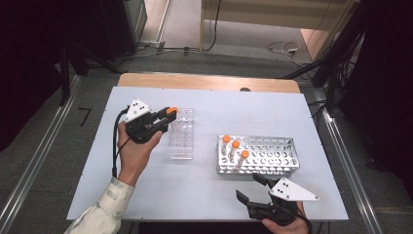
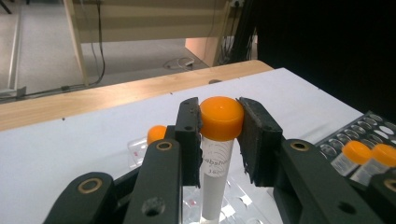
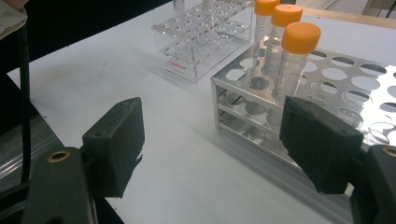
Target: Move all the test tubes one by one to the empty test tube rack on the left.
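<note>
Resting at the near table [image 1: 204, 195] edge, your right gripper [image 1: 254, 191] had its jaws spread wide with nothing between them, just in front of the metal rack [image 1: 272, 157]. That rack held three orange-capped tubes [image 1: 235, 146] at its left end. Farther left, your left gripper [image 2: 219, 135] was clamped on an orange-capped tube [image 2: 219, 140], upright, jaws pinching it just under and around the cap, over the far end of the clear plastic rack [image 1: 181, 134]. Another orange cap [image 2: 155, 134] showed just behind.
</note>
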A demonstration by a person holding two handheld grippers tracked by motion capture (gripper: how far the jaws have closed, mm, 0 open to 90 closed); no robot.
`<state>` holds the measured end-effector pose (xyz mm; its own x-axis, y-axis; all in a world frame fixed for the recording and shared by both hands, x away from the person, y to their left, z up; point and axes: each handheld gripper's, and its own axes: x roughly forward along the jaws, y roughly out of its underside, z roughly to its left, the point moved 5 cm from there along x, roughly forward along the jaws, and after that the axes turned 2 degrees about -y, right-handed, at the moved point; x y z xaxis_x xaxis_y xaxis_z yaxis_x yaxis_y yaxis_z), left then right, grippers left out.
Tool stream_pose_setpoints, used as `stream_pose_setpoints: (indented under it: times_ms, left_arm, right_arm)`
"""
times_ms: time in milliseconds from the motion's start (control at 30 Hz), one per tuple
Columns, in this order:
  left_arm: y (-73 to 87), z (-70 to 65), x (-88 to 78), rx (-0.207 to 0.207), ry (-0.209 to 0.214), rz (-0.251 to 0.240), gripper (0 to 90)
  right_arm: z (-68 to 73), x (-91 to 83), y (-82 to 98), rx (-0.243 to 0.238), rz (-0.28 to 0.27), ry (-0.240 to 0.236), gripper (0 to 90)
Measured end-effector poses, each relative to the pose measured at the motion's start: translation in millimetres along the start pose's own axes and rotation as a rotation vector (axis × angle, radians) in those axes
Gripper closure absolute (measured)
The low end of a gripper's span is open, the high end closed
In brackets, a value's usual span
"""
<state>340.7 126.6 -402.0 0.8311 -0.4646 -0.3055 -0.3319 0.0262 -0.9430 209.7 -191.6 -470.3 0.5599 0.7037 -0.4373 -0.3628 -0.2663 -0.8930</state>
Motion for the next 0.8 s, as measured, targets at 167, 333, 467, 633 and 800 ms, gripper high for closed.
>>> stream_pose_setpoints:
  times_ms: [167, 333, 467, 633, 800]
  left_arm:
    - [-5.6, 3.4, 6.5, 0.014, -0.027, -0.011, 70.7]
    - [-9.1, 7.9, 12.8, 0.025, -0.058, -0.021, 70.7]
    - [-8.1, 11.4, 17.7, 0.029, -0.080, -0.026, 70.7]
    - [-7.2, 13.0, 21.9, 0.033, -0.090, -0.028, 70.7]
    - [-5.2, 12.5, 26.7, 0.041, -0.096, -0.022, 70.7]
  right_arm:
    - [-0.9, 0.0, 0.3, 0.002, 0.000, 0.001, 20.9]
    - [-0.7, -0.1, 0.3, 0.002, 0.000, 0.000, 20.9]
    - [-0.7, -0.3, 0.2, 0.002, -0.001, -0.001, 20.9]
    - [-0.7, -0.2, 0.4, 0.003, -0.001, -0.002, 20.9]
    - [-0.6, 0.6, 0.7, 0.003, 0.001, -0.004, 20.9]
